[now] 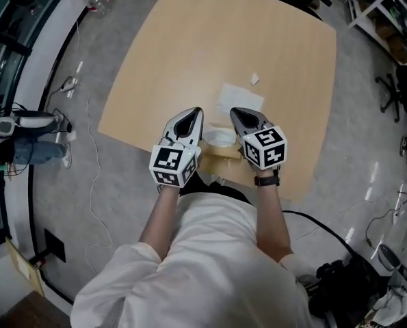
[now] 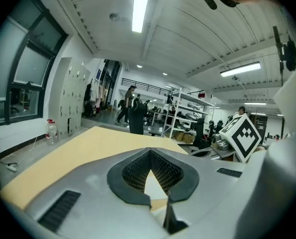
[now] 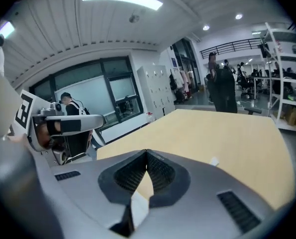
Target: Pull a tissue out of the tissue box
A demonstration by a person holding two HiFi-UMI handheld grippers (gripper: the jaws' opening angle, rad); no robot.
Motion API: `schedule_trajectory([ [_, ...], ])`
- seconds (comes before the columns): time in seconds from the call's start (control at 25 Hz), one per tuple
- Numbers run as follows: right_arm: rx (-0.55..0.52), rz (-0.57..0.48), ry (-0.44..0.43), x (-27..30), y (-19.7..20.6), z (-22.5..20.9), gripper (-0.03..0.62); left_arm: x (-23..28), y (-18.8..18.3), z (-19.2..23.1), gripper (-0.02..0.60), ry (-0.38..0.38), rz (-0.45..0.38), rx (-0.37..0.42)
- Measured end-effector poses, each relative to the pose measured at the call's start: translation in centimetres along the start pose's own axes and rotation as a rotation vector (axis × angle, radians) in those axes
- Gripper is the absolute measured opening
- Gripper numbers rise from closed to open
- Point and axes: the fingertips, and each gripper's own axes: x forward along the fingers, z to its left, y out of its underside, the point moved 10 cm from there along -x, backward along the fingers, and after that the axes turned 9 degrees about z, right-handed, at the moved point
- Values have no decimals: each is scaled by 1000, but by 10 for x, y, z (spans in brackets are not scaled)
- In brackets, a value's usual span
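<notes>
While both hover low-centre in the head view, we log the grey left gripper clenched empty, then the tan cardboard tissue box with white tissue poking up, at the near edge of the light wooden table between the grippers, then the grey right gripper clenched empty. Fingertips overshoot the box, and both look equally near.

so the left gripper has its jaws closed tip to tip over a tan table, plastic bottle on the floor far left, a marker cube on the right, shelves way back
</notes>
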Motion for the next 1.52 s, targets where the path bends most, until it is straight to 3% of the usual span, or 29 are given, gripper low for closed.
schedule_trajectory([
  [0.44,-224,224,-67,45,22,10,5,26,35,18,-8,33,89,-59],
  [0.6,-321,322,-57,61,29,10,97,35,41,28,-8,37,104,-73],
  [0.76,-368,386,-71,72,39,14,144,36,45,32,-8,48,114,-77],
  [1.0,-427,494,-98,84,48,29,144,28,48,43,-8,52,97,-100],
  [1.44,-459,584,-38,90,60,38,141,15,51,47,-8,52,89,-109],
  [1.52,-480,589,-14,88,62,39,109,13,53,44,-8,53,89,-108],
])
